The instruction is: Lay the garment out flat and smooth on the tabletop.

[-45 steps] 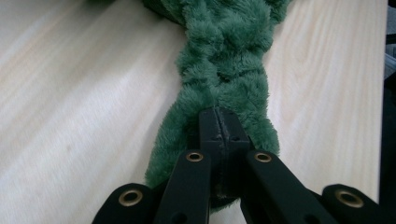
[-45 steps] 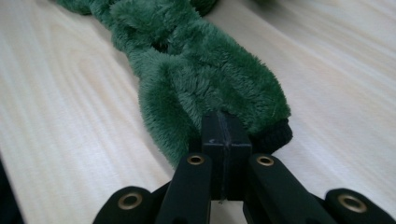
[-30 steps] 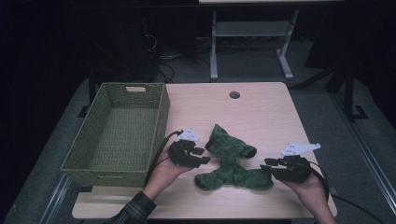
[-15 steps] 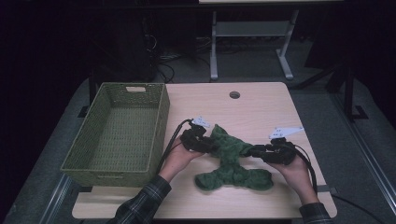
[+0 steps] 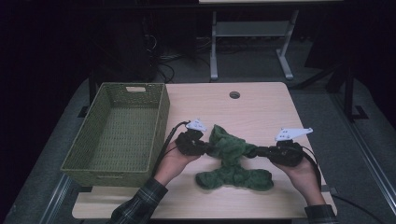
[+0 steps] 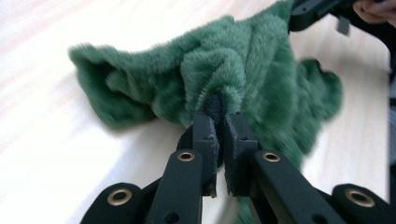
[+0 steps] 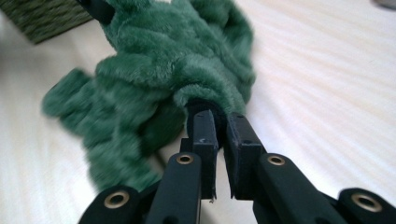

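Green fuzzy cloth (image 5: pixel 232 156), crumpled, on the near half of the table (image 5: pixel 261 109), stretched between both grippers. Bunched and ridged in the middle, one lobe pointing toward the far side, a long rumpled fold lying along the near edge, flat on the wood.

Pale wooden table, round cable hole (image 5: pixel 234 95) near its far edge. Dark floor and a grey metal stand (image 5: pixel 250 35) beyond.

Woven green basket (image 5: pixel 119 133), rectangular, on the left part of the table, handle slot in its far wall, nothing visible inside. Well apart from the cloth; just beside the left hand.

Left gripper (image 5: pixel 201 147) held in the left hand (image 5: pixel 175 161), plaid sleeve (image 5: pixel 137 207) below. Jaws pressed nearly together on a pinch of the cloth's left edge; in the left gripper view (image 6: pixel 218 128), a dark seam of the cloth squeezed between the pads, green pile fanning out beyond the tips.

Right gripper (image 5: pixel 260 151) held in the right hand (image 5: pixel 303 175), grey plate on top, cable trailing to the right. Jaws closed on the cloth's right edge; in the right gripper view (image 7: pixel 219 126), a dark hem caught between the tips, only a narrow gap lower down, cloth rising away toward the basket corner.
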Motion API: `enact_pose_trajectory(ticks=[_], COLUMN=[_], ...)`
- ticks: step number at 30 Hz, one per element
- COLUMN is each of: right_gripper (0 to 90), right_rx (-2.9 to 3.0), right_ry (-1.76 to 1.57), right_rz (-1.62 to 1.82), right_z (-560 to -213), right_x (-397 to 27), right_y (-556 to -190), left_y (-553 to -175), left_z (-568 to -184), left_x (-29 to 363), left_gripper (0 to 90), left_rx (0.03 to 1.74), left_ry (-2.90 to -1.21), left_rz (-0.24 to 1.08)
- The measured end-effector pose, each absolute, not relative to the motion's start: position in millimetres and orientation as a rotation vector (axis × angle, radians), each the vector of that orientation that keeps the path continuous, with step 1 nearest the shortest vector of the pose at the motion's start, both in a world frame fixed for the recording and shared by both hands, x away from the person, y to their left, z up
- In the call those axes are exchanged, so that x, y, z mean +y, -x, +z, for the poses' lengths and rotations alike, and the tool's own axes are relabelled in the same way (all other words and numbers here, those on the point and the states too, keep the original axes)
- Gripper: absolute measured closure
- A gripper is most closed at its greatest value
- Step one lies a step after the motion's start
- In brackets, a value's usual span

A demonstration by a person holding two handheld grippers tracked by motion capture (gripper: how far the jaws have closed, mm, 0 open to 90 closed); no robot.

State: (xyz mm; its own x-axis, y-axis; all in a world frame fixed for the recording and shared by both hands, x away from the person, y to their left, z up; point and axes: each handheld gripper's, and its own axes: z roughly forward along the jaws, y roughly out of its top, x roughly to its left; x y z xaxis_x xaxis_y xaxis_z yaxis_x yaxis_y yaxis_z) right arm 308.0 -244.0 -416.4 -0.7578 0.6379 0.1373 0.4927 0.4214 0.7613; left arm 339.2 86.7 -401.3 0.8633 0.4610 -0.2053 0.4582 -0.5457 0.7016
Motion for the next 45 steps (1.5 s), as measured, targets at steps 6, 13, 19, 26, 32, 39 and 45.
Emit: enact_pose_trajectory(ticks=[6, 13, 19, 26, 32, 39, 45], right_gripper=[83.5, 81.6, 63.2, 61.4, 61.6, 61.7, 63.2], right_rx=[2.604, 2.695, 2.608, 2.518, 2.511, 2.540, 2.580], right_ry=[-0.993, -0.985, -0.998, -0.996, -1.032, -1.074, -1.076], right_rz=[1.172, 1.088, 1.181, 1.211, 1.225, 1.184, 1.135], right_z=[-435.1, -452.7, -434.7, -418.5, -423.6, -436.9, -456.5], right_x=[-233.9, -221.0, -231.5, -236.3, -223.1, -198.2, -179.0], right_y=[-289.7, -287.7, -286.9, -308.4, -342.7, -374.1, -388.0], left_y=[-326.8, -324.2, -323.4, -341.5, -367.5, -390.5, -393.8], left_z=[-429.4, -449.8, -424.4, -399.4, -400.8, -416.5, -426.3], left_x=[94.6, 92.0, 97.9, 97.9, 82.9, 72.2, 71.5], left_gripper=[84.4, 78.9, 51.9, 50.2, 50.4, 50.5, 52.9], left_rx=[0.711, 0.739, 0.740, 0.748, 0.780, 0.829, 0.843], left_ry=[-2.292, -2.358, -2.300, -2.247, -2.234, -2.241, -2.258], left_rz=[-0.070, -0.091, -0.023, 0.054, 0.072, 0.045, 0.017])
